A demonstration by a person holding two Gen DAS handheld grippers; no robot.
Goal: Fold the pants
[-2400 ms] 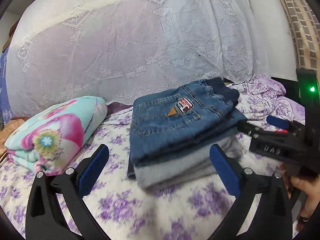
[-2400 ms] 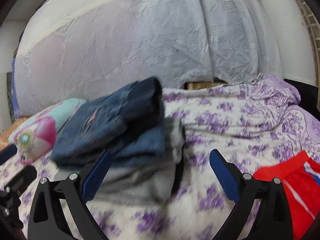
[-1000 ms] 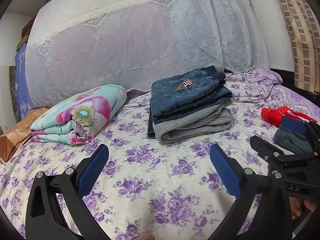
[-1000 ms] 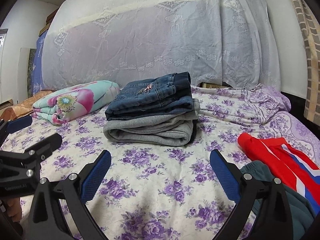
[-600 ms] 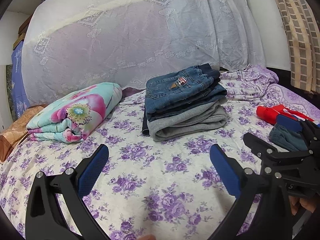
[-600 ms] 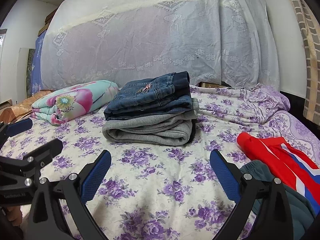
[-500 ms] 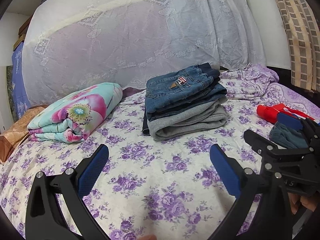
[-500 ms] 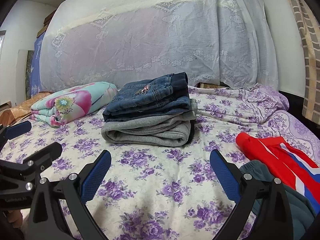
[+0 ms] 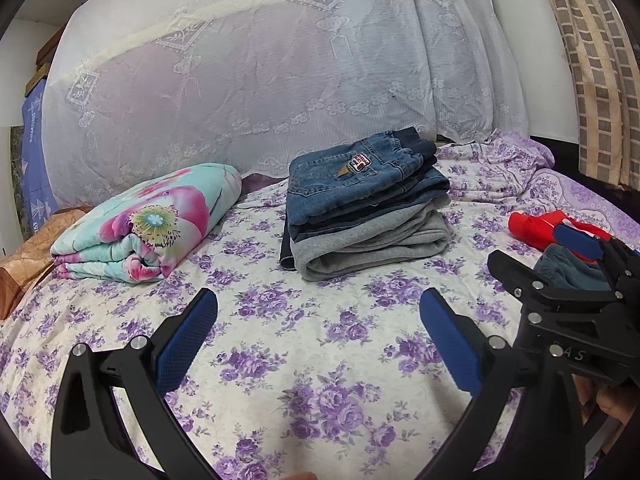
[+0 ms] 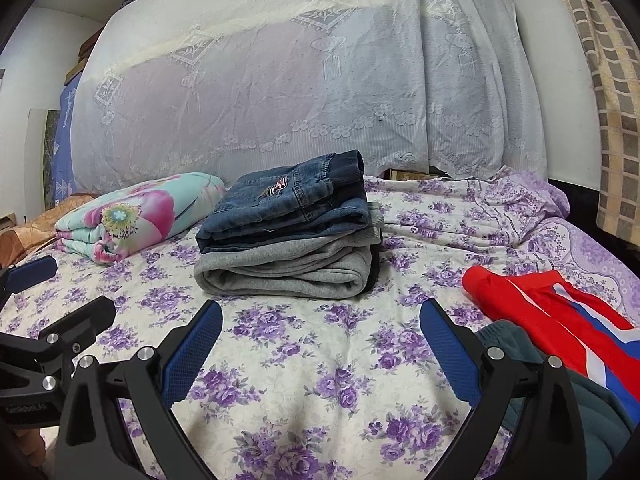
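Note:
A stack of folded pants [image 9: 364,208] [image 10: 288,236] lies mid-bed: blue jeans on top, a grey pair beneath, a dark pair at the bottom. Unfolded red pants [image 9: 536,228] [image 10: 560,308] and a dark teal garment [image 9: 568,268] [image 10: 560,384] lie at the right. My left gripper [image 9: 318,332] hangs open over bare sheet, well short of the stack. My right gripper [image 10: 320,340] is open too, its right finger beside the teal garment. Neither holds anything. Each gripper shows at the edge of the other's view.
The bed [image 9: 320,360] has a white sheet with purple flowers. A folded floral blanket [image 9: 144,224] [image 10: 132,212] lies left of the stack. A lace net [image 9: 260,80] hangs behind. A checked curtain [image 9: 600,60] is at the right. A hand [image 9: 612,404] holds the right gripper.
Both grippers have pulled back from the stack, where they were close 2.4 s ago. In the last half second the views have barely shifted. Both stay open.

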